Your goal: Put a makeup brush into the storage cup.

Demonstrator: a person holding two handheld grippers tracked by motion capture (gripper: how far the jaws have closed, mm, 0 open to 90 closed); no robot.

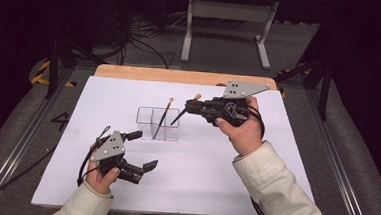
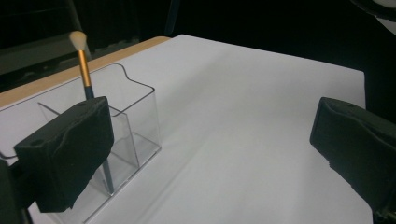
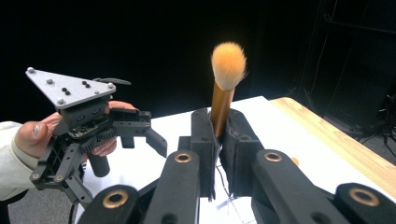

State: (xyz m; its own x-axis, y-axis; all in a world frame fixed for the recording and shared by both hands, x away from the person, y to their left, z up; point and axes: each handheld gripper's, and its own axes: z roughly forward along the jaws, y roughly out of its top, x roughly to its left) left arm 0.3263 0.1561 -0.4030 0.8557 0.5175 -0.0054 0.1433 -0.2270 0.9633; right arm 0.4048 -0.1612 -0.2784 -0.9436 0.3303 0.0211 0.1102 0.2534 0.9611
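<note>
Clear organizer (image 1: 158, 123) mid-table holds one brush (image 1: 163, 118). Right gripper (image 1: 192, 107) clamps second brush (image 3: 223, 88) just right of it, above the mat. Left gripper (image 1: 143, 150) gapes, empty. Advice: tip handle down, centre over a compartment, then release.

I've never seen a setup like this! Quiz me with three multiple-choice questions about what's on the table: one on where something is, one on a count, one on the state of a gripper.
1. Where does the brush that nobody holds stand?
A. in the clear organizer
B. flat on the white table
C. on the floor

2. How many brushes are there?
A. one
B. two
C. four

3. What is the right gripper doing?
A. open, holding nothing
B. shut on a makeup brush
C. lying on the table

Answers: 1 A, its handle leans inside a compartment. 2 B, one in the organizer, one held. 3 B, its jaws clamp the gold handle; the left gripper is open.
</note>
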